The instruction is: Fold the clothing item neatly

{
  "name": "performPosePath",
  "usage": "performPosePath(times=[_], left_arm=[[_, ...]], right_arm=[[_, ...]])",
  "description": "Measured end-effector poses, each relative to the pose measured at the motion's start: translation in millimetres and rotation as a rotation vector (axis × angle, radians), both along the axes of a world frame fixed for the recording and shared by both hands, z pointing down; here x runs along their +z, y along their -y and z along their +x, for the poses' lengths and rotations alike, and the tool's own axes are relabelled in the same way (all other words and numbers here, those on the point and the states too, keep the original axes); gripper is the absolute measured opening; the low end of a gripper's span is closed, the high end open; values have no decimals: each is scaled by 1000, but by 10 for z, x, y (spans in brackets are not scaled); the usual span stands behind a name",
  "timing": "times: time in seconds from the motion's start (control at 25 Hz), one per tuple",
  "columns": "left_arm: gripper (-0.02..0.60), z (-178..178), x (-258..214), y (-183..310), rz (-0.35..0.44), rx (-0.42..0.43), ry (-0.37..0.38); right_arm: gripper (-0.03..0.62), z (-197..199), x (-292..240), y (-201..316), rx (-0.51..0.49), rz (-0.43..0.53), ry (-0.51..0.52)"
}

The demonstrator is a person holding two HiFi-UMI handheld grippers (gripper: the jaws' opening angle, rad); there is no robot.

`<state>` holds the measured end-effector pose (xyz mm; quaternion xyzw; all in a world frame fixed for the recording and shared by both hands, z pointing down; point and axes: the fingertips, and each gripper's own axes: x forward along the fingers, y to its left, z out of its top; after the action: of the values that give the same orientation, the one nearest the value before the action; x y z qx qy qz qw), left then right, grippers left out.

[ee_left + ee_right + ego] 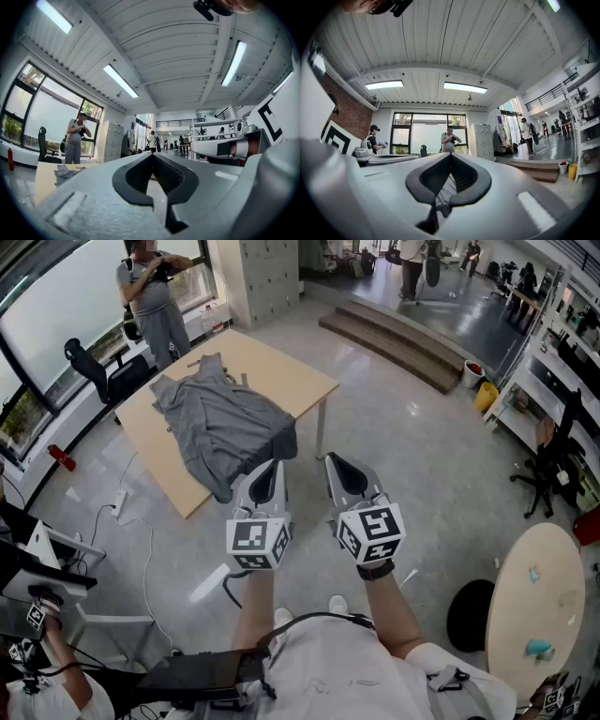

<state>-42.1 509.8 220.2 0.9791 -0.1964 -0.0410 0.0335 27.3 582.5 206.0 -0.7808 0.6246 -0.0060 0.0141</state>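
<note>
Left gripper (265,482) and right gripper (347,476): jaws shut on nothing, side by side, well short of the table (295,376). Grey garment (220,423) sits crumpled on it at 11 o'clock, spilling over the near edge. Risks as we see them: tugging the overhang could drag it off, and bunched layers could make us pinch two at once. Count: one garment, one table, two grippers.

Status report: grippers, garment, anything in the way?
Left gripper, right gripper: jaws shut, empty. Crumpled grey fabric garment lies unfolded on light wooden table. Nothing blocking.
</note>
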Motion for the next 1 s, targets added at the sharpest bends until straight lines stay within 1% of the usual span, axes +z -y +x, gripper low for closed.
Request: performPosePath(times=[0.2,0.4,0.64,0.72,0.84,0.92,1.0], left_arm=[[2,369,-31,-196,11,59,8],[2,743,-77,-432,20,116,-4],[2,1307,-61,-883,33,177,-2],[2,1416,-63,-1000,54,166,-7],[2,1429,-6,-1009,92,97,10],[2,1373,109,-913,91,37,60],[0,1303,247,-778,70,-24,126]], right_arm=[[5,316,-35,-208,48,13,2],[5,636,-43,-467,93,17,7],[5,1198,39,-920,172,13,47],[5,1339,106,-1046,180,0,54],[4,1455,320,-1052,171,-65,44],[-5,1469,506,-953,159,-129,42],[-5,1432,632,-810,123,-165,53]])
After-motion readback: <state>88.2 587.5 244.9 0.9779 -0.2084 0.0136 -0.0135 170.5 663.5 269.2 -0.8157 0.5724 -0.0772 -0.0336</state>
